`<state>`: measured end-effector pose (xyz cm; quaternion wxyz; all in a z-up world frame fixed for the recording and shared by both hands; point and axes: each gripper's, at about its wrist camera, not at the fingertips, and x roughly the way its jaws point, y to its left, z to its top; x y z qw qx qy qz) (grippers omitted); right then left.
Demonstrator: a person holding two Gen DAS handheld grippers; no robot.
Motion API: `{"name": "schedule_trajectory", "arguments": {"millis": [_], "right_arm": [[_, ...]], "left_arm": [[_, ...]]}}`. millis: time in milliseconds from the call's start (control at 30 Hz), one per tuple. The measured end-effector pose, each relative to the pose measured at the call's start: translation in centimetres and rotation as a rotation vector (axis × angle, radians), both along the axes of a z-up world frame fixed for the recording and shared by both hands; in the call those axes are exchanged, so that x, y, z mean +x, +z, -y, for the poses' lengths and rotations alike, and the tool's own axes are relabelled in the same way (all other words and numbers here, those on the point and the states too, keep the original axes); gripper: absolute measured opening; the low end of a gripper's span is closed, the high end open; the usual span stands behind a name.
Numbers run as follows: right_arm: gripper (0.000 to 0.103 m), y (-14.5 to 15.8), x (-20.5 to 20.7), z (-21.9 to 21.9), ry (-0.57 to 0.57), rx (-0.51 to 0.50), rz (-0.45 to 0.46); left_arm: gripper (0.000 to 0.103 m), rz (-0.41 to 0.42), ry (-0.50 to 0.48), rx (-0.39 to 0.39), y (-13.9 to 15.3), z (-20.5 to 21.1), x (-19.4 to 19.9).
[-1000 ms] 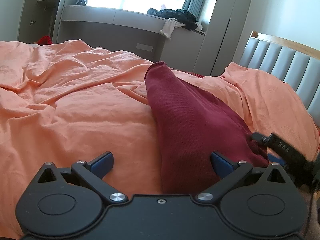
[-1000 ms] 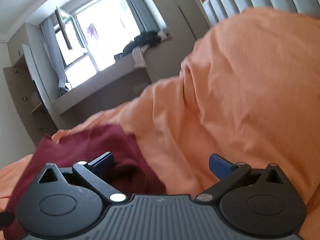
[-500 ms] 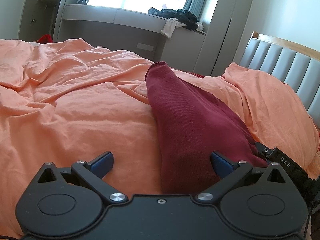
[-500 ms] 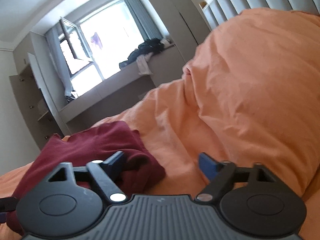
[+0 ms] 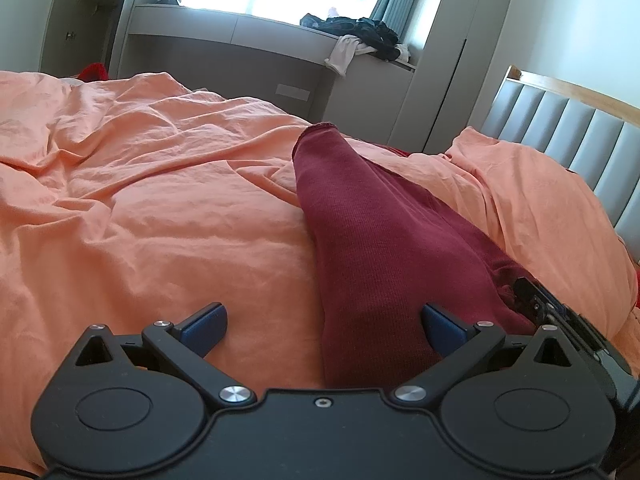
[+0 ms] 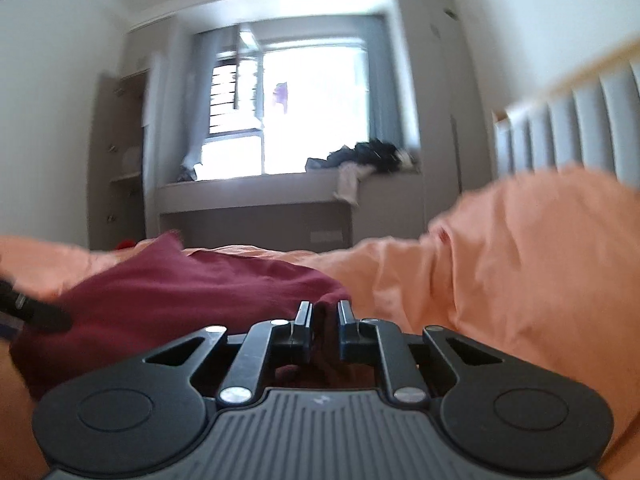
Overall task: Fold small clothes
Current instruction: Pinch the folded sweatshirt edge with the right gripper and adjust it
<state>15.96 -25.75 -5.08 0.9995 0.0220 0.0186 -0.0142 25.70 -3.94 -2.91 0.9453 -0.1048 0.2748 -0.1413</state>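
A dark red knit garment (image 5: pixel 380 240) lies long and narrow on the orange bedsheet (image 5: pixel 160 208). My left gripper (image 5: pixel 324 326) is open, low over the garment's near end, with its right finger (image 5: pixel 442 326) on the cloth and its left finger (image 5: pixel 204 326) over bare sheet. In the right wrist view the same garment (image 6: pixel 180 292) lies flat. My right gripper (image 6: pixel 324 316) is shut on the garment's near right corner. The right gripper's tip also shows in the left wrist view (image 5: pixel 536 300) at the garment's right edge.
An orange pillow (image 5: pixel 540 216) lies against the grey padded headboard (image 5: pixel 568 128) on the right. A window bench (image 5: pixel 240 40) with a pile of dark clothes (image 5: pixel 360 36) stands beyond the bed. Wardrobes flank the window.
My right gripper swung left to the garment's corner and closed on it; its view leveled out. My left gripper stayed open and barely moved.
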Motion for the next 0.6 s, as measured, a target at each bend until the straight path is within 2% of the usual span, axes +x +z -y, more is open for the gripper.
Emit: {"name": "schedule_trajectory", "arguments": {"millis": [67,167,267,367,400,467,500,533,600], "right_arm": [[0.014,0.1,-0.2,-0.9,0.013,-0.049,0.017],[0.014,0.4,-0.2,-1.3,0.023,-0.056,0.022],[0.014,0.6,0.2,-0.3,0.010,-0.003,0.010],[0.014,0.4,0.7,2.0,0.008,0.100,-0.036],[0.020,0.3,1.0,3.0,0.033,0.145,-0.063],[0.040,-0.1,1.2,4.8,0.081,0.251,-0.088],[0.057,-0.3,1.1,5.7,0.100,0.294,-0.089],[0.065,-0.4,1.0,6.5,0.116,0.327,-0.085],[0.072,-0.4,1.2,7.5,0.140,0.360,-0.079]], "left_arm": [[0.103,-0.001,0.000,-0.001,0.0,0.0,0.0],[0.103,0.000,-0.001,-0.001,0.0,0.0,0.0],[0.103,0.000,-0.001,-0.001,0.0,0.0,0.0],[0.103,0.000,0.000,-0.001,0.0,0.0,0.0],[0.103,0.000,0.000,-0.001,0.0,0.0,0.0],[0.103,0.000,0.000,-0.002,0.0,-0.1,0.0],[0.103,0.000,0.000,-0.003,0.0,-0.1,0.0],[0.103,-0.001,0.001,-0.004,0.0,0.0,0.0],[0.103,0.000,0.003,-0.003,0.0,0.0,0.0]]}}
